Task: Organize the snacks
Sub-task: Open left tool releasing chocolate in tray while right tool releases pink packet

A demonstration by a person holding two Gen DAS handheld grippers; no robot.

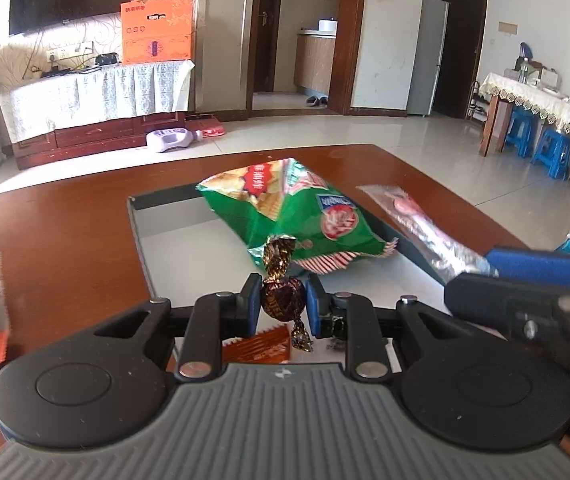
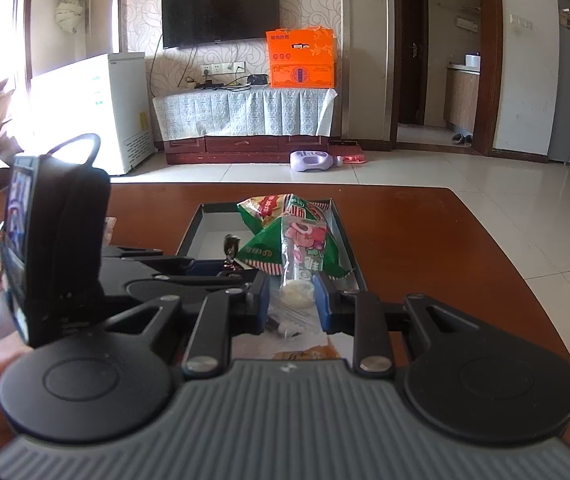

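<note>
The tray's (image 1: 141, 232) left half lies bare, open to approach from above and from the near side. A green chip bag (image 1: 297, 216) fills its far right part. The right gripper (image 1: 481, 270) with its long clear packet (image 1: 417, 224) crosses the tray's right wall, blocking that side.

Green crinkled snack bag (image 1: 297, 216) in dark tray (image 1: 141, 232); brown foil-wrapped candy (image 1: 283, 300) and clear packet (image 2: 299, 256) raised above.
</note>
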